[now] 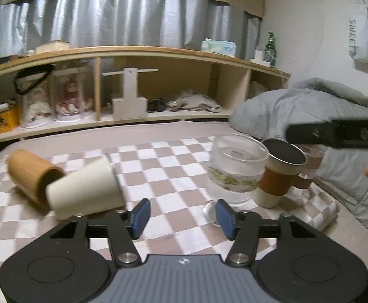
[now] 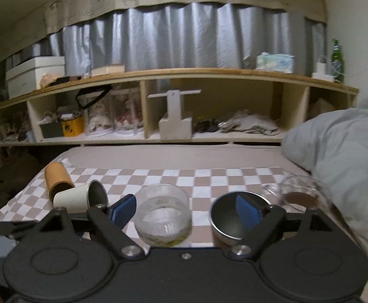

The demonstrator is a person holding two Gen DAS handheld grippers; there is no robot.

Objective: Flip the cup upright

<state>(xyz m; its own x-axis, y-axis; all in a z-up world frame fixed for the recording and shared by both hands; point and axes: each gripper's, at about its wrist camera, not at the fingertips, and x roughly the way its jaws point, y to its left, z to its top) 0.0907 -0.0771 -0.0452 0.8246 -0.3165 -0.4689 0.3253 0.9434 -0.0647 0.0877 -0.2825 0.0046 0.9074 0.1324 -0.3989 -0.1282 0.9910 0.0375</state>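
Observation:
A cream paper cup (image 1: 85,189) lies on its side on the checkered cloth (image 1: 163,161), against a brown tube-shaped cup (image 1: 32,174) that also lies on its side. Both show in the right wrist view, cream cup (image 2: 75,198) and brown cup (image 2: 56,179), at left. My left gripper (image 1: 184,216) is open and empty, just right of the cream cup. My right gripper (image 2: 186,210) is open above the upright cups; its body (image 1: 335,132) shows at the right of the left wrist view.
An upright frosted glass (image 1: 237,169) (image 2: 163,217), a cup with a brown sleeve (image 1: 279,174) (image 2: 234,217) and a clear glass mug (image 2: 302,194) stand at right. A grey duvet (image 2: 340,151) lies at right. A wooden shelf (image 2: 184,75) runs behind.

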